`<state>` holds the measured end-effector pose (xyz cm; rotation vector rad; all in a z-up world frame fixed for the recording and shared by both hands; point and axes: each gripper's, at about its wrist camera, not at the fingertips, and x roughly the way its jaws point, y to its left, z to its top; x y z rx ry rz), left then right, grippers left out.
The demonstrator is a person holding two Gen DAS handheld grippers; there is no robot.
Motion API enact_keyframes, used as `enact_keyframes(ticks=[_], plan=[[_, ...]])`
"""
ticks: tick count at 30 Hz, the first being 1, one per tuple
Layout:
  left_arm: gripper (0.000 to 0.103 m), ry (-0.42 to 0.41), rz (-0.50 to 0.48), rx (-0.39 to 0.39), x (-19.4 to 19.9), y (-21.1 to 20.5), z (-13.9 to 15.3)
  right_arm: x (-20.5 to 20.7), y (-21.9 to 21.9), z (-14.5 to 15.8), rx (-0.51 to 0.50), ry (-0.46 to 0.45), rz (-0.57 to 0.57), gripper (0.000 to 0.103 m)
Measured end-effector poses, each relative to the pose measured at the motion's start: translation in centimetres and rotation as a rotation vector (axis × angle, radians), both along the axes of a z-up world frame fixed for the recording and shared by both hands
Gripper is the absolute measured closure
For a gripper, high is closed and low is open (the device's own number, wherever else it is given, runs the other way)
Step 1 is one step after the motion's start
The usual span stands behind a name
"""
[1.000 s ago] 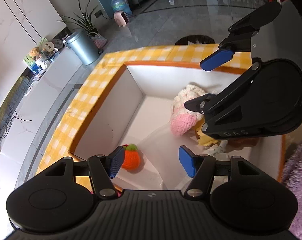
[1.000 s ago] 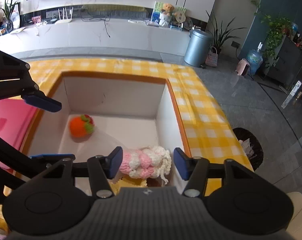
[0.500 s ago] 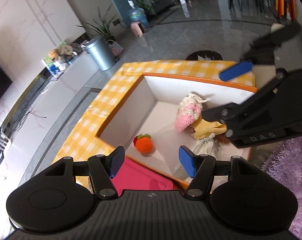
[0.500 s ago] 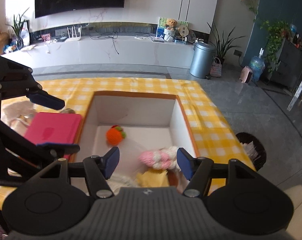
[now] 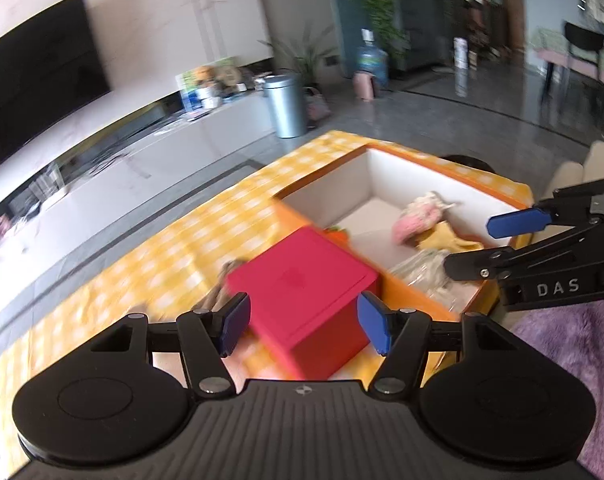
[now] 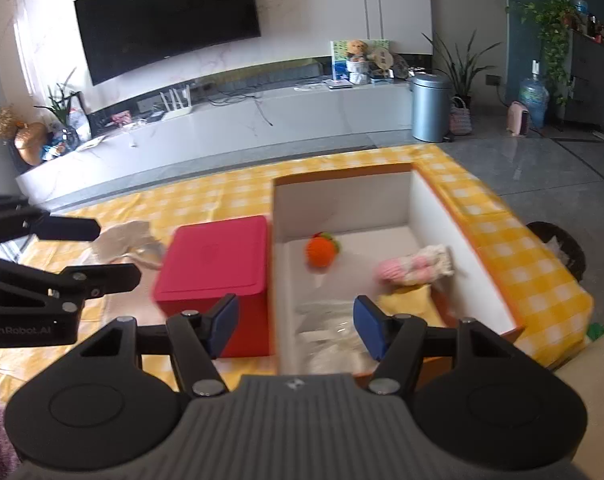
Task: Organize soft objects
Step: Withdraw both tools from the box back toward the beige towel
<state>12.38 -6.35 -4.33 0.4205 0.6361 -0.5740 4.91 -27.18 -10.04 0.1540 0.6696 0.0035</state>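
The soft things already sorted lay inside the white box (image 6: 437,216): the orange knitted ball (image 6: 321,251) sat toward its far left corner, the pink and cream knitted piece (image 6: 411,268) rested against the right wall, a yellow cloth (image 6: 405,304) lay just nearer than that, and a crinkled clear bag (image 6: 325,340) filled the near end. Outside the box, one pale soft bundle (image 6: 122,240) remained on the yellow checked tablecloth (image 6: 222,200), just beyond the far left corner of the red box (image 6: 218,264) that stood touching the white box's left wall.

You had both tools up and clear of the white box. Your left gripper (image 5: 300,326) hung over the red box with its jaws spread and nothing between them. Your right gripper (image 6: 294,324) hovered over the near edge of the two boxes; its jaws had just been opening and then stood apart, likewise empty.

I judged you to be between placements: one drop seemed finished and the next pick not begun. The next move called for you to swing the left gripper over the red box to the pale bundle, tilt down onto it with the jaws wide, and close on a thick fold, since loose fabric would slip from a shallow pinch. The left view was blurred there, so you would have done well to steady the hand before you committed.
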Motion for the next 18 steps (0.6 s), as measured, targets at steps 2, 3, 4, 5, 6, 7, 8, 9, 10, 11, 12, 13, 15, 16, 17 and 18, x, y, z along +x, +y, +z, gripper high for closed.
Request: enact_keyframes(ticks=[2, 3, 4, 5, 6, 7, 8, 9, 10, 11, 12, 13, 15, 16, 17, 18], plan=[[0.03, 0.012, 0.056, -0.009, -0.4, 1.8, -0.3, -0.4, 1.2, -0.3, 0.011, -0.01, 0.017, 0.04], [0.03, 0.019, 0.091, -0.007, -0.6, 2.5, -0.5, -0.6, 1.9, -0.4, 0.015, -0.012, 0.029, 0.04], [0.03, 0.03, 0.132, -0.007, -0.8, 3.3, -0.8, -0.7, 2.5, -0.6, 0.019, -0.01, 0.042, 0.04], [0.03, 0.041, 0.169, -0.014, -1.0, 4.1, -1.0, -0.7, 3.2, -0.9, 0.024, -0.007, 0.055, 0.04], [0.03, 0.052, 0.197, -0.024, -1.1, 4.9, -1.3, -0.7, 4.0, -1.1, 0.026, -0.002, 0.069, 0.04], [0.03, 0.065, 0.23, -0.035, -1.2, 5.8, -1.5, -0.7, 4.7, -1.3, 0.026, 0.004, 0.082, 0.04], [0.03, 0.074, 0.259, -0.045, -1.3, 6.6, -1.7, -0.7, 5.5, -1.6, 0.023, 0.009, 0.095, 0.04], [0.03, 0.078, 0.285, -0.052, -1.3, 7.6, -1.9, -0.6, 6.3, -1.7, 0.014, 0.012, 0.11, 0.04], [0.03, 0.085, 0.306, -0.057, -1.3, 8.5, -2.2, -0.6, 7.1, -1.9, 0.002, 0.014, 0.127, 0.04], [0.03, 0.091, 0.327, -0.059, -1.5, 9.5, -2.4, -0.5, 7.8, -2.1, -0.004, 0.017, 0.149, 0.04], [0.03, 0.097, 0.344, -0.053, -1.6, 10.2, -2.7, -0.3, 8.4, -2.3, -0.006, 0.022, 0.169, 0.04], [0.03, 0.105, 0.355, -0.04, -1.6, 10.8, -2.9, -0.1, 9.0, -2.5, -0.007, 0.029, 0.181, 0.04], [0.033, 0.119, 0.373, -0.011, -1.8, 11.7, -3.7, 0.3, 10.1, -3.0, -0.001, 0.05, 0.202, 0.04], [0.034, 0.129, 0.381, -0.001, -1.7, 12.1, -4.0, 0.6, 10.6, -3.3, 0.003, 0.061, 0.211, 0.04], [0.034, 0.141, 0.389, 0.003, -1.5, 12.4, -4.3, 0.9, 11.1, -3.6, 0.004, 0.073, 0.221, 0.04], [0.034, 0.154, 0.396, 0.001, -1.5, 12.9, -4.6, 1.2, 11.7, -3.9, 0.0, 0.086, 0.232, 0.04]])
